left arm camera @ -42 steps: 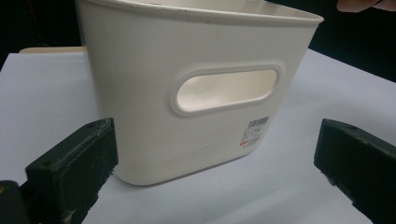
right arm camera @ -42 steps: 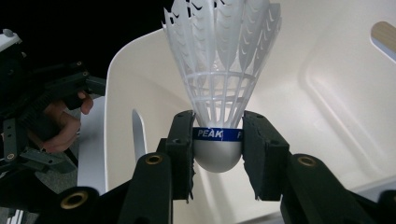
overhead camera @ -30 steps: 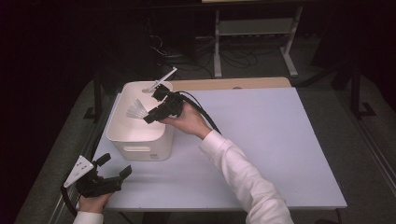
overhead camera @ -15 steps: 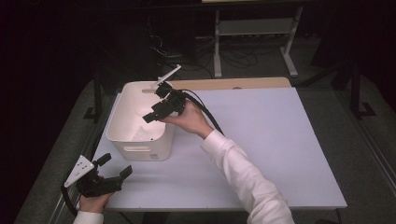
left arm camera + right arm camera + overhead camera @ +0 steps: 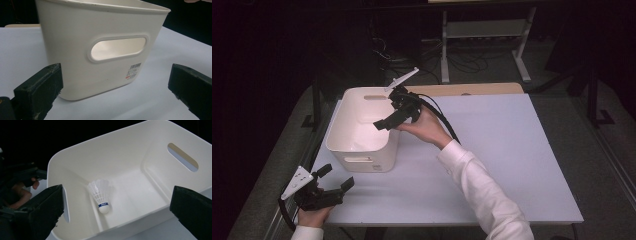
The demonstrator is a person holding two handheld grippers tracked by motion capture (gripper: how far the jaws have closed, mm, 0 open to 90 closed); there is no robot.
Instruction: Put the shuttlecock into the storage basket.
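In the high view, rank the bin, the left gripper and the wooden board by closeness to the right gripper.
1. Bin: directly under the open right gripper.
2. Wooden board: beyond it, at the table's far edge.
3. Left gripper: near-left corner, open.

we see a plain white bin [image 5: 362,137] with a small barcode sticker [image 5: 133,70] printed in black and red on its side. the shuttlecock [image 5: 101,192] in it is white, with a blue band above its white cork. our desk [image 5: 512,150] has a pale lavender-white top with a tan wooden strip at its far edge. our left gripper [image 5: 332,185] and right gripper [image 5: 384,122] are black, and our sleeve [image 5: 482,190] is white.
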